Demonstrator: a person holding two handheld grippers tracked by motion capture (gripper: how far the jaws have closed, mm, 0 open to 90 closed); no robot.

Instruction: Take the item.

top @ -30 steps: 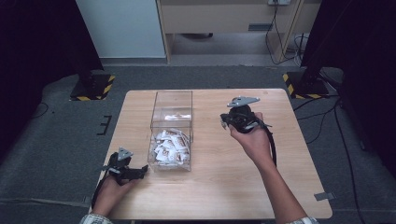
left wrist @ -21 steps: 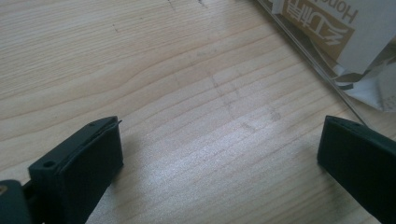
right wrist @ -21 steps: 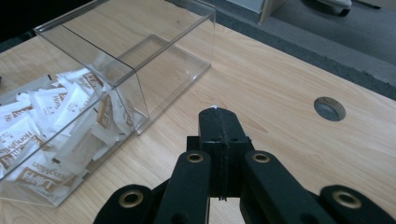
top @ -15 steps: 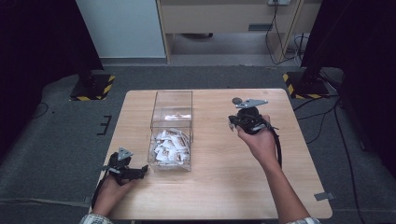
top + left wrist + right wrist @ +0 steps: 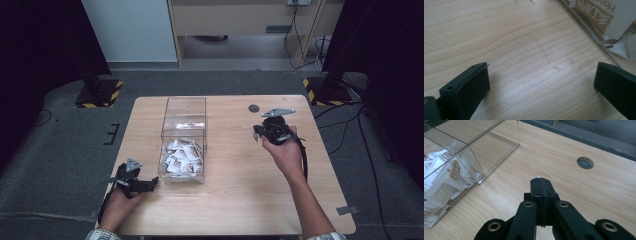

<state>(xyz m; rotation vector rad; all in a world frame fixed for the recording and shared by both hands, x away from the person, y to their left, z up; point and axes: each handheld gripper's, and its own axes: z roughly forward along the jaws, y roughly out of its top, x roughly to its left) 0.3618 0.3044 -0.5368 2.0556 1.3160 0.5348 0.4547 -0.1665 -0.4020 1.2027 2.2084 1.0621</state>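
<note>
Black grippers, brass-ringed pivot screws (image 5: 528, 204), grey three-cornered top plates (image 5: 278, 112), black trailing cable (image 5: 304, 159); bare forearms.

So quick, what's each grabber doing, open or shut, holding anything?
Left gripper: open, nothing between its jaws, low over the table.
Right gripper: shut; a tiny white bit shows at the tip, too small to tell what.

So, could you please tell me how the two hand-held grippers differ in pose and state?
The left hand-held gripper rests low on the table beside the clear box, jaws wide open. The right hand-held gripper is held farther back, jaws shut. Both are black, each held in one hand.
</note>
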